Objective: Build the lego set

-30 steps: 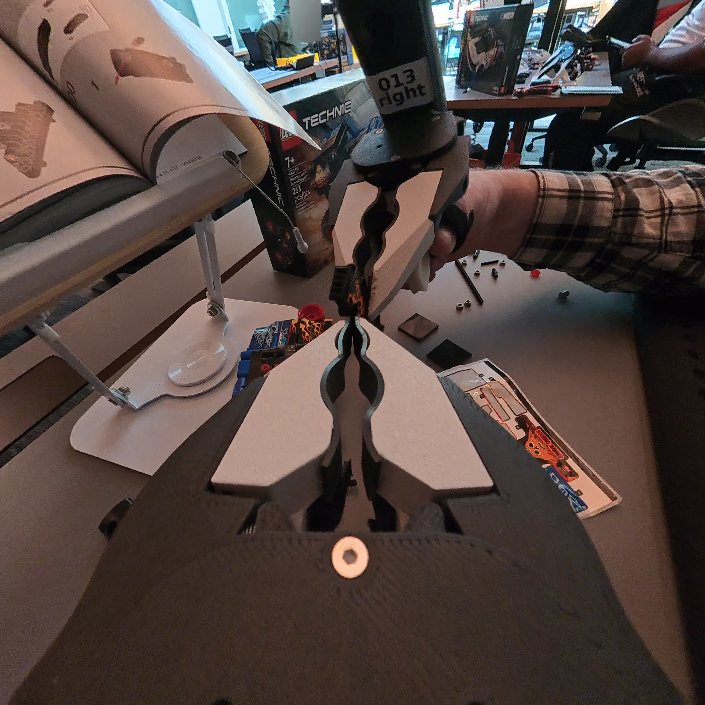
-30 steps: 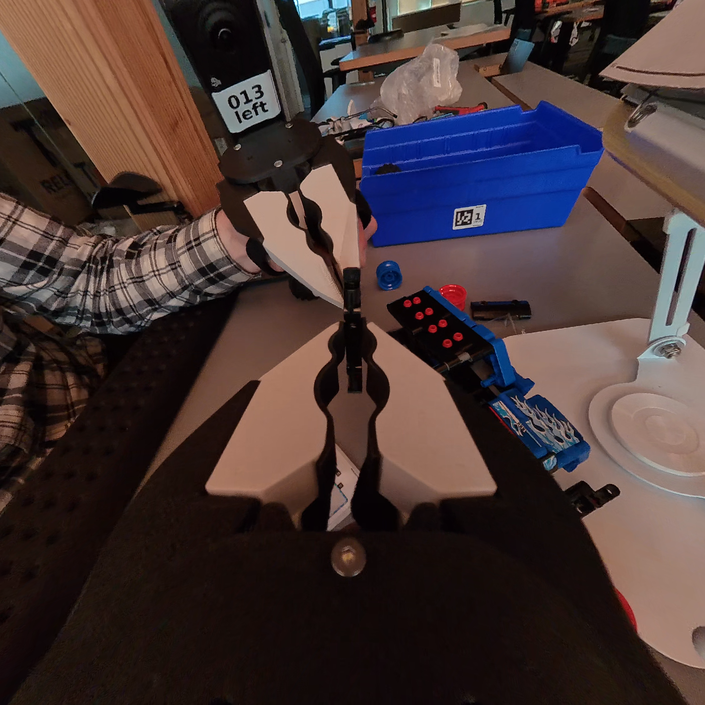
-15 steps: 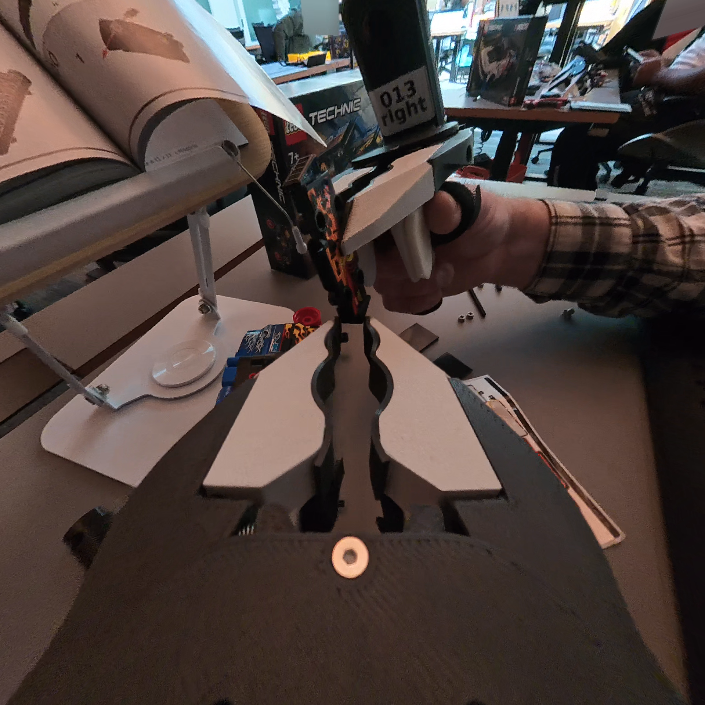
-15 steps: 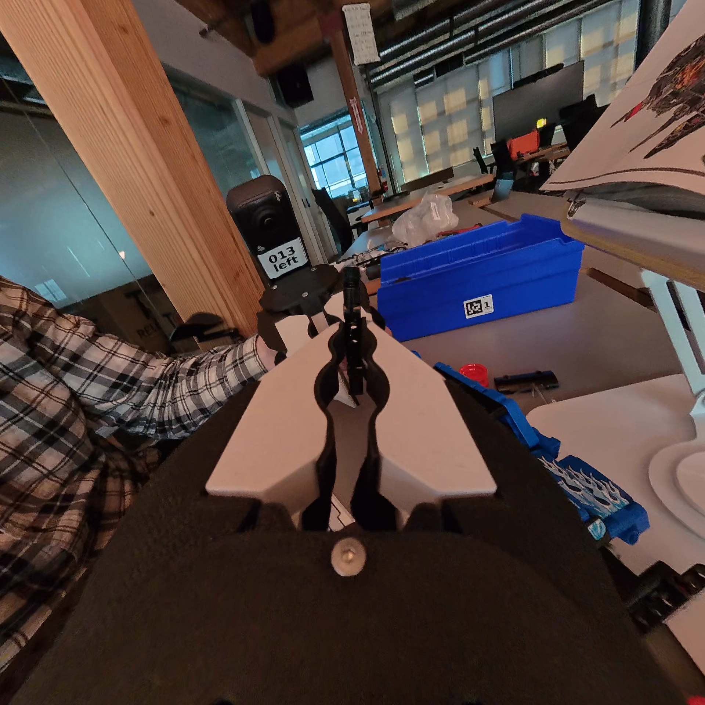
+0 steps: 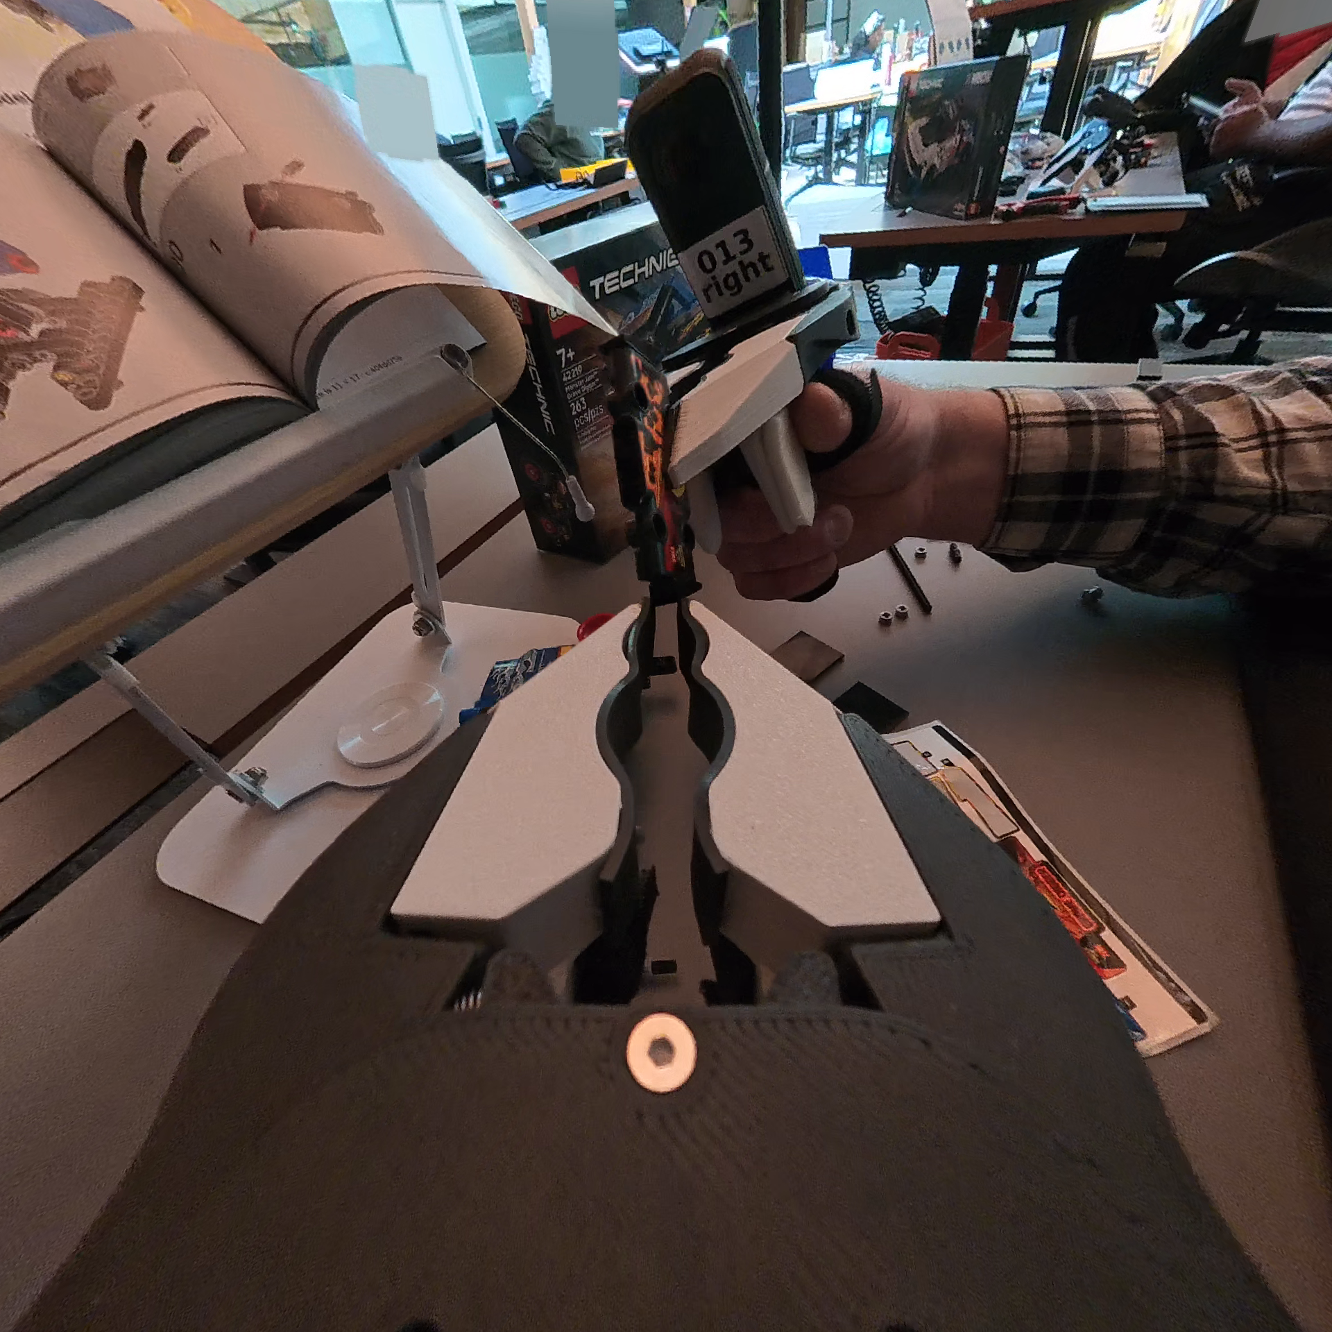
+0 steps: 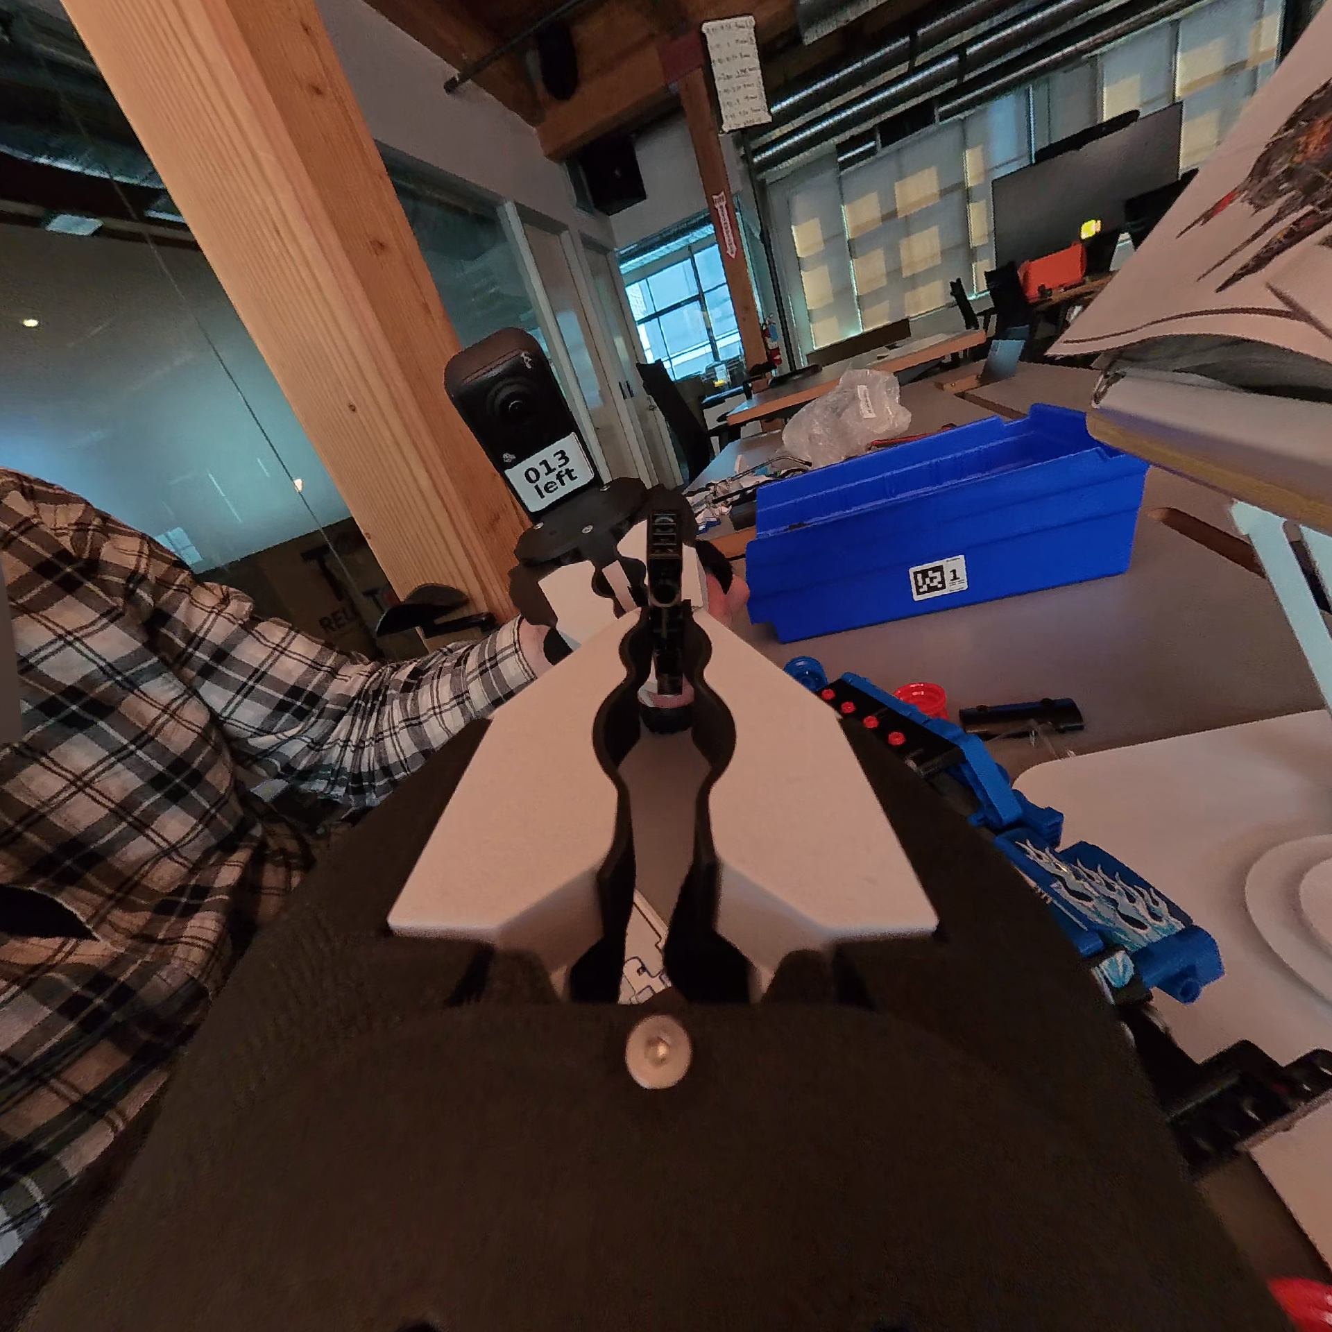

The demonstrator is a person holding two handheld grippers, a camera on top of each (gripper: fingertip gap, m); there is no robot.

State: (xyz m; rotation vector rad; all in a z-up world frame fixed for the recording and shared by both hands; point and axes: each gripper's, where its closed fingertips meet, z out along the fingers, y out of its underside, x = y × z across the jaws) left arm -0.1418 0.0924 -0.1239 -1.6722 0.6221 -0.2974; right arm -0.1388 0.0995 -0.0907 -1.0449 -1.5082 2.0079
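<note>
Both grippers are up off the table (image 5: 1081,721), meeting mid-air. Right gripper (image 5: 674,461) is clamped on a black lego beam w/ orange flame stickers (image 5: 652,461), held upright-ish. The left gripper (image 5: 663,620) has its tips pinched onto the beam's bottom end, so both are squeezing the same piece. From the right wrist view the beam (image 6: 663,576) shows edge-on btwn the white fingers (image 6: 793,757).

On the table below: the blue half-built lego chassis w/ flame stickers (image 6: 1081,886) just beside the white stand base (image 5: 310,778) of the instruction booklet (image 5: 180,252), a sticker sheet (image 5: 1045,886) near the table's front edge, and the lego box (image 5: 569,432) behind. Blue bin (image 6: 937,533) sits farther back.
</note>
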